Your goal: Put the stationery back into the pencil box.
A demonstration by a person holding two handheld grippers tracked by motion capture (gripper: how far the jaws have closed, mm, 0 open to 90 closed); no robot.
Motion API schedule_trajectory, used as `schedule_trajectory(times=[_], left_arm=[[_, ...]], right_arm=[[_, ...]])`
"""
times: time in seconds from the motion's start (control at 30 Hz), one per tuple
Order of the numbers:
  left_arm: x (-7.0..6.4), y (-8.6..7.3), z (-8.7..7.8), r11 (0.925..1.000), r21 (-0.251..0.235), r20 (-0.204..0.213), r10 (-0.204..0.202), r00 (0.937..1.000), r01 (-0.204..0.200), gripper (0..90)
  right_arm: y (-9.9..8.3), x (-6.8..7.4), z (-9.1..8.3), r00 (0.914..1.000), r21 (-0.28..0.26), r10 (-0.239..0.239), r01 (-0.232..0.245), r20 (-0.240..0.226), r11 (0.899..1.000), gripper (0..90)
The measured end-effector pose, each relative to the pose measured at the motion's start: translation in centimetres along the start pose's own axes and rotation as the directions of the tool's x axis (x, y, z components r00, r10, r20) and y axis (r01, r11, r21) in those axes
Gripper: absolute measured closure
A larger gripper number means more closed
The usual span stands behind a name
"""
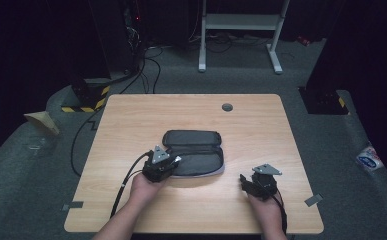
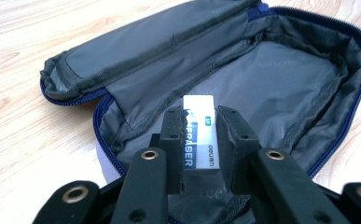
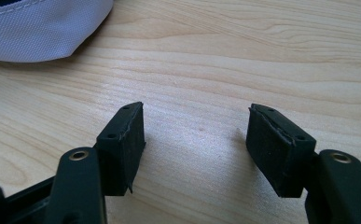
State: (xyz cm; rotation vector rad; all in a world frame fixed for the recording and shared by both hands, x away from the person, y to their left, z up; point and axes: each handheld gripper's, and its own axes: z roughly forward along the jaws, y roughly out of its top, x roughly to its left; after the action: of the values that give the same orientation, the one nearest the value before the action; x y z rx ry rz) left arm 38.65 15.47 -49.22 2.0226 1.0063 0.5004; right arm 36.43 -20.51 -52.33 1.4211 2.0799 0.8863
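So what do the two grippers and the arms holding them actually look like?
Both are black. The left gripper and right gripper each carry a grey three-cornered plate on top and trail a black cable toward the person. Up close, the right one's fingers are blocky, faced with dark pads, on arms with brass-coloured rivets. The forearms are bare, no sleeves in view.

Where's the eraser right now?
The eraser is clamped in the left gripper, held over the open pencil case near the table's middle.
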Motion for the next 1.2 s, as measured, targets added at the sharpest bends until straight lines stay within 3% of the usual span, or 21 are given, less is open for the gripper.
schedule_trajectory(times=[0.47,0.57,0.87,1.2], left_arm=[[0.2,-0.6,0.2,0.9998,0.014,-0.001,-0.015,0.9999,0.015,72.3],[0.3,-0.4,0.1,0.9993,-0.006,0.014,-0.036,0.9992,0.037,68.3],[0.5,-0.2,-0.2,0.9986,-0.026,0.009,-0.046,0.9989,0.046,64.5],[1.5,-0.5,-1.0,0.9957,-0.049,0.004,-0.078,0.9969,0.078,51.3]], right_arm=[[0.0,0.0,0.0,1.0000,-0.001,-0.002,0.002,-0.001,1.000,37.0],[0.0,0.0,0.0,1.0000,-0.001,-0.002,0.002,-0.001,1.000,37.0],[0.0,0.0,0.0,1.0000,-0.001,-0.002,0.002,-0.001,1.000,37.0],[0.0,0.0,0.0,1.0000,-0.001,-0.003,0.003,-0.001,1.000,37.1]])
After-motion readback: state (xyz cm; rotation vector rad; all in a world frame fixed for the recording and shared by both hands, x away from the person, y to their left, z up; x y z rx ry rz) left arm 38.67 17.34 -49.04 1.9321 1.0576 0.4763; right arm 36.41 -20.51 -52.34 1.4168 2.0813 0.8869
